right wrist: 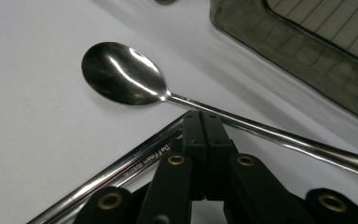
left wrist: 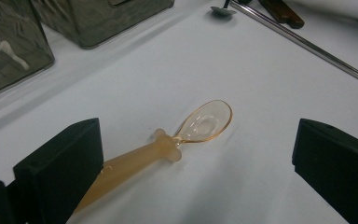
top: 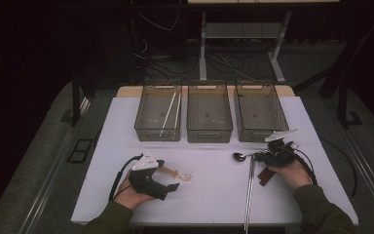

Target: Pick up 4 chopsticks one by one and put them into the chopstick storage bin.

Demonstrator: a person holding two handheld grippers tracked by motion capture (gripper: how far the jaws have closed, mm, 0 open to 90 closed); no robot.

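Metal chopsticks [top: 249, 187] were laid beside the steel spoon [right wrist: 121, 74], touching the right claw [right wrist: 204, 116], whose jaws were pressed together. An amber spoon [left wrist: 168, 144] was framed by the left claw [left wrist: 196, 154], jaws apart, on the worktop [top: 209, 195].

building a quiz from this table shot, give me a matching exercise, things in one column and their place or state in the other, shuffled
Things
1. amber plastic spoon
2. metal spoon
3. white sticks
4. right gripper

Place or state
A. inside the left bin
B. lying on the table between the open jaws of the left gripper
C. jaws shut together, nothing clamped between them
D. on the table in front of the right bin, bowl toward the middle

Pairs: 1-B, 2-D, 3-A, 4-C
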